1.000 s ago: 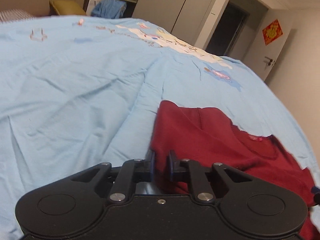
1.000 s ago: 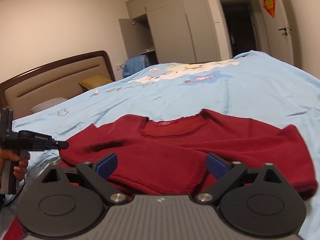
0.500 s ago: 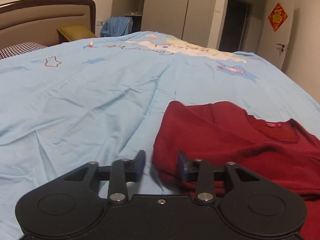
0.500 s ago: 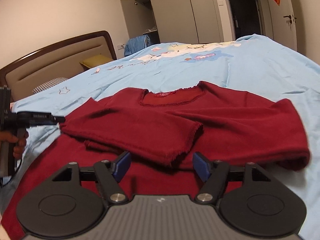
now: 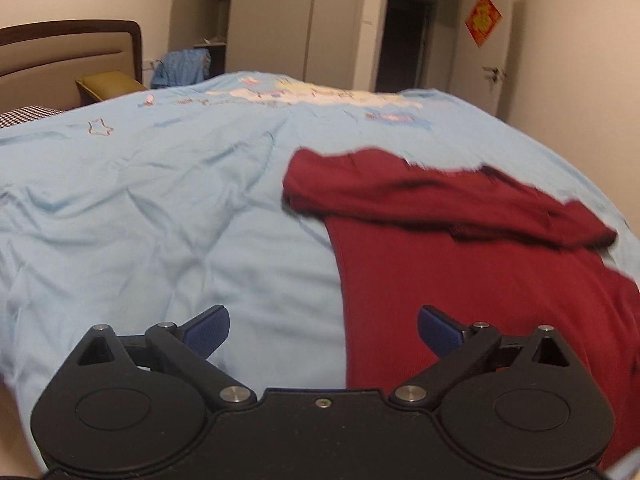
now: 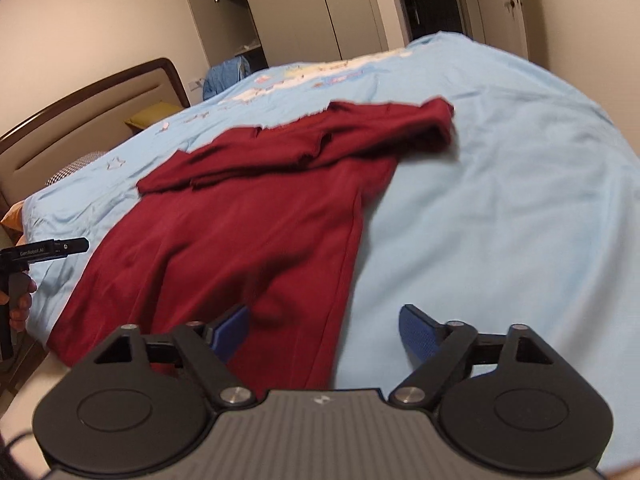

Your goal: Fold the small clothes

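A dark red sweater [image 5: 472,264] lies flat on the light blue bedspread [image 5: 168,208], its sleeves folded across the chest. My left gripper [image 5: 323,330] is open over the sweater's left side edge, holding nothing. In the right wrist view the same sweater [image 6: 240,216] stretches away from me, neckline at the far end. My right gripper [image 6: 322,330] is open above the hem's right corner, with the side seam between its blue pads [image 6: 418,334]. The left gripper's black body [image 6: 44,250] and a hand show at the left edge of that view.
A brown headboard [image 5: 68,60] with pillows stands at the far left. Grey wardrobes [image 5: 304,20], a dark doorway [image 5: 412,40] and a door with a red ornament [image 5: 483,19] line the far wall. Blue clothing [image 5: 182,66] hangs by the wardrobe.
My left gripper has let go of the folded sleeve, opened wide and pulled back toward the hem. The right gripper has also drawn back from the sleeves to the hem.
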`<state>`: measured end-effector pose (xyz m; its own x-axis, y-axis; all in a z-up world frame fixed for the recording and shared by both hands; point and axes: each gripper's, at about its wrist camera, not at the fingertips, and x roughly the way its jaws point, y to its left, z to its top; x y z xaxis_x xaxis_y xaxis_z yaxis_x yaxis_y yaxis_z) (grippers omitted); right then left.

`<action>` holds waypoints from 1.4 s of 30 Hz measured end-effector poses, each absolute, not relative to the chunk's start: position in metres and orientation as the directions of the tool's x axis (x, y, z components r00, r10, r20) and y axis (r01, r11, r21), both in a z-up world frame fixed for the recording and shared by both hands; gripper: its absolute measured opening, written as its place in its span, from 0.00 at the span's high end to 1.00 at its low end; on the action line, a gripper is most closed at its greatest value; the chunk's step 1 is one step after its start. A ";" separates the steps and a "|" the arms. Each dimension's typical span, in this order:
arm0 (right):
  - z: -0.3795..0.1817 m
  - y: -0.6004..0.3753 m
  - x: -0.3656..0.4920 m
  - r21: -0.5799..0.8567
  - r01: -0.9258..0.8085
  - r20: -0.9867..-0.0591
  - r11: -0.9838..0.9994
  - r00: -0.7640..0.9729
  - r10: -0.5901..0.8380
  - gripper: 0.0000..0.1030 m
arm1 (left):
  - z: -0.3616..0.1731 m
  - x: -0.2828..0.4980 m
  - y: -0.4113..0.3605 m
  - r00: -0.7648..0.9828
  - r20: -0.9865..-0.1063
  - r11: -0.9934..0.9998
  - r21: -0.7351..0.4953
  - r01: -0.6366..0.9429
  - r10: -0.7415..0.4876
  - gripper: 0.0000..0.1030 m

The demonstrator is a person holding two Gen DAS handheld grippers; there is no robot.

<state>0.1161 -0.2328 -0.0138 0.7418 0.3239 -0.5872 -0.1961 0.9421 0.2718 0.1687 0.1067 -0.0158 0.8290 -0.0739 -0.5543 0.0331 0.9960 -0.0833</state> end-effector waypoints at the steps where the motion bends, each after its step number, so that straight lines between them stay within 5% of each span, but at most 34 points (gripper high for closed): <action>1: -0.017 -0.230 0.110 0.274 -0.201 -0.596 0.940 0.732 0.330 0.28 | -0.019 0.160 0.106 0.817 -0.570 0.995 -0.084 0.047 -0.086 0.06; 5: -0.026 -0.217 0.093 0.246 -0.210 -0.630 0.946 0.707 0.321 0.47 | -0.040 0.133 0.105 0.752 -0.642 0.987 -0.141 0.074 -0.148 0.18; 8: -0.029 -0.210 0.087 0.212 -0.172 -0.649 0.962 0.711 0.271 0.74 | -0.047 0.126 0.099 0.739 -0.658 0.989 -0.125 0.085 -0.147 0.21; 10: -0.028 -0.211 0.082 0.225 -0.159 -0.649 0.961 0.711 0.270 0.90 | -0.046 0.126 0.091 0.728 -0.667 0.987 -0.115 0.114 -0.161 0.40; 13: -0.022 -0.212 0.071 0.212 -0.168 -0.638 0.963 0.722 0.267 0.94 | -0.044 0.129 0.083 0.692 -0.693 0.980 -0.134 0.150 -0.201 0.80; 15: -0.015 -0.213 0.062 0.203 -0.171 -0.626 0.964 0.735 0.262 0.94 | -0.040 0.129 0.078 0.691 -0.695 0.980 -0.121 0.156 -0.196 0.94; 18: -0.001 -0.216 0.049 0.180 -0.186 -0.624 0.966 0.737 0.259 0.95 | -0.026 0.122 0.074 0.702 -0.696 0.988 -0.092 0.125 -0.153 0.95; 29: -0.012 -0.206 0.046 0.080 -0.233 -0.660 0.969 0.717 0.227 0.93 | -0.026 0.110 0.060 0.711 -0.699 0.989 0.043 0.141 -0.071 0.90; 32: -0.008 -0.199 0.039 -0.005 -0.274 -0.647 0.962 0.734 0.206 0.74 | -0.024 0.105 0.061 0.716 -0.694 0.988 0.041 0.148 -0.078 0.71; 34: -0.005 -0.193 0.034 -0.085 -0.318 -0.635 0.944 0.748 0.195 0.44 | -0.023 0.101 0.063 0.721 -0.689 0.989 0.039 0.145 -0.078 0.52; 37: -0.001 -0.175 0.025 -0.226 -0.424 -0.625 0.877 0.754 0.204 0.34 | -0.019 0.094 0.061 0.745 -0.663 0.989 0.049 0.136 -0.070 0.26; 42: -0.018 -0.136 0.012 -0.533 -0.591 -0.658 0.606 0.739 0.142 0.28 | -0.011 0.086 0.050 0.778 -0.624 0.984 0.087 0.156 -0.068 0.14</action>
<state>0.0120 -0.1364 -0.0179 0.7391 0.1424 -0.6584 -0.5912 0.6056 -0.5327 0.0862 0.0501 -0.0107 0.7784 -0.0685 -0.6240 0.1560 0.9840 0.0866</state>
